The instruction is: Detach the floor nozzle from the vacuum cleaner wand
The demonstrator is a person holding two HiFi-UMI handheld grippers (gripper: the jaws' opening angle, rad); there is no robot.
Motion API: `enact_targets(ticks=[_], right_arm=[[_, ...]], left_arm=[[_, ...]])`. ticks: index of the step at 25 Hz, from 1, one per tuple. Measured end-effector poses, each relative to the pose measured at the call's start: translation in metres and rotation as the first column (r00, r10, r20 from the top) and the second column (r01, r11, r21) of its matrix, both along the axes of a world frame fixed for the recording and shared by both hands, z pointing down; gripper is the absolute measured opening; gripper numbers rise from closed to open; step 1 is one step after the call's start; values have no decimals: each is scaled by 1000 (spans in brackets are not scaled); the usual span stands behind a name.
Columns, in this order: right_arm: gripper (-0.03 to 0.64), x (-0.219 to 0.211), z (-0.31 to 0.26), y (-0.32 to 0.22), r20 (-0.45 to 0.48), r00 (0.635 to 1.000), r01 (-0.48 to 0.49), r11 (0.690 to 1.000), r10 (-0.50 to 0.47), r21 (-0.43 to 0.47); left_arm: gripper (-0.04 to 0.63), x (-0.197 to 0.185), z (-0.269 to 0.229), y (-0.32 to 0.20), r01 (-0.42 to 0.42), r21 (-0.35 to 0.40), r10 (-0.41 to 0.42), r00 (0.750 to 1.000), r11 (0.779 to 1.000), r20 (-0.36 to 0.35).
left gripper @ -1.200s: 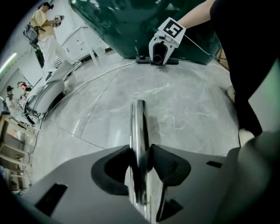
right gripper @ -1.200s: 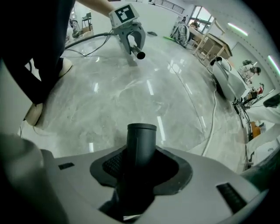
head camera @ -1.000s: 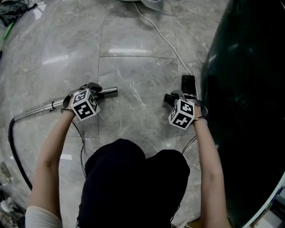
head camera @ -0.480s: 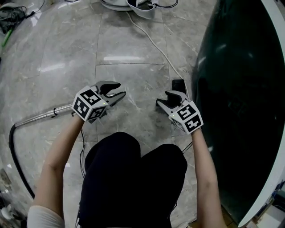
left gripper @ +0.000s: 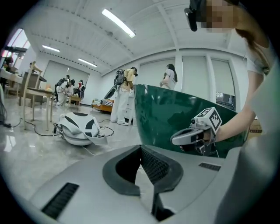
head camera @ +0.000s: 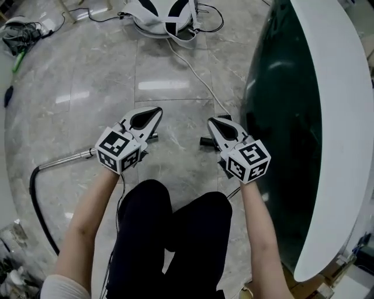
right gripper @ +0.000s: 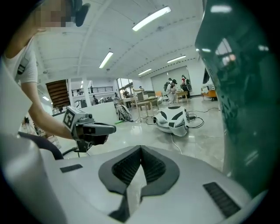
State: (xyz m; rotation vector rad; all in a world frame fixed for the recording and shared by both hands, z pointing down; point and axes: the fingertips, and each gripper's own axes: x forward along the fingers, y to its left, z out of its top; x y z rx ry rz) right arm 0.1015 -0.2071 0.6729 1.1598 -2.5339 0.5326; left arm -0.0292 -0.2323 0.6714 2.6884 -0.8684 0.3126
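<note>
The metal wand point(head camera: 70, 158) lies on the grey floor with its black hose point(head camera: 34, 193) curving off to the left. A small black piece, probably the floor nozzle point(head camera: 205, 141), lies on the floor half hidden under my right gripper. Both grippers are held up off the floor, pointing forward. My left gripper point(head camera: 159, 110) has just been closing and is shut with nothing between its jaws point(left gripper: 141, 148). My right gripper point(head camera: 211, 121) has likewise just closed on nothing point(right gripper: 141, 149). Each gripper shows in the other's view, the right gripper point(left gripper: 175, 138) and the left gripper point(right gripper: 112, 128).
The white and black vacuum body point(head camera: 165, 16) sits on the floor ahead, with a white cord point(head camera: 197, 51) running toward me. A big dark green panel with a white rim point(head camera: 327, 87) stands close on the right. People and desks are far off.
Both grippers have risen from the floor, the left away from the wand and the right away from the black piece. Their jaws, open half a second ago, are now shut.
</note>
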Motion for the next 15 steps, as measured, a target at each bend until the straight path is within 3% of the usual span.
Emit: enact_targets(ticks=[6,15], right_arm=[[17,-1,-88,38,-19,995,-95,994,94,-56],[17,-10,-213,91,8,968,-246,959,249,-138]], left_arm=[[11,-18,-87,46,-7,-40,11,995,999,101],[11,0,-220,112,-89,-94,101,986,992,135]])
